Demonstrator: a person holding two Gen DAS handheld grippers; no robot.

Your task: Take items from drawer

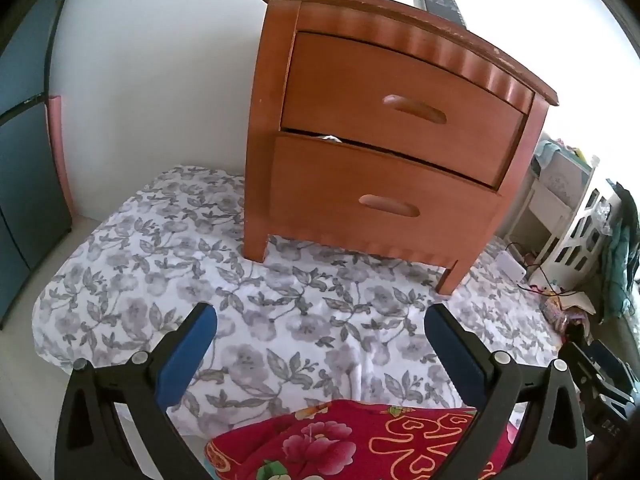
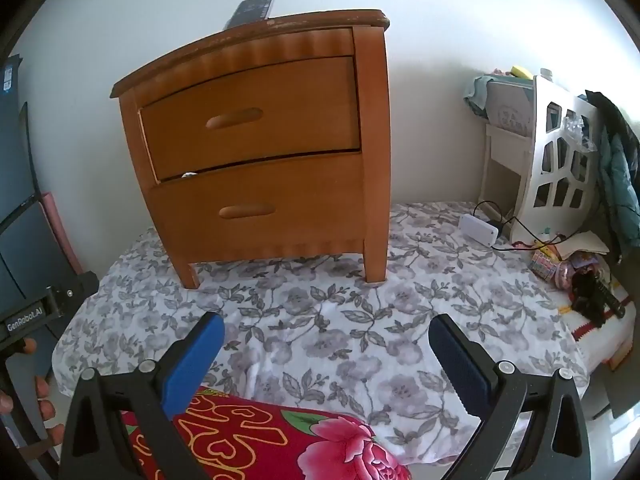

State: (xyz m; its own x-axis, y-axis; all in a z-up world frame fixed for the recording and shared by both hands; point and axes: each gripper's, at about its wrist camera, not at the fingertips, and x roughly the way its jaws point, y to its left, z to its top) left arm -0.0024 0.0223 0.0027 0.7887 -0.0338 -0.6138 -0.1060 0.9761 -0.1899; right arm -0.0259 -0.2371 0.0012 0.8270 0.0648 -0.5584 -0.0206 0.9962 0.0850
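A wooden nightstand (image 1: 384, 128) (image 2: 264, 148) with two drawers stands on a floral sheet. The upper drawer (image 1: 404, 108) (image 2: 248, 120) sits closed. The lower drawer (image 1: 380, 204) (image 2: 256, 208) is slightly ajar, and a bit of white stuff (image 1: 331, 138) (image 2: 189, 175) peeks over its top edge. Both drawers have carved oval handles. My left gripper (image 1: 320, 320) hangs open some way in front of the nightstand, nothing between its blue pads. My right gripper (image 2: 326, 330) is open too, equally far back and empty.
A remote control (image 1: 442, 4) (image 2: 252, 9) lies on the nightstand top. A red flowered cloth (image 1: 352, 440) (image 2: 256, 436) lies just below the grippers. A white power strip (image 2: 478, 230), cables and clutter sit at the right beside a white shelf (image 2: 556, 156). A dark cabinet (image 1: 24, 160) stands at left.
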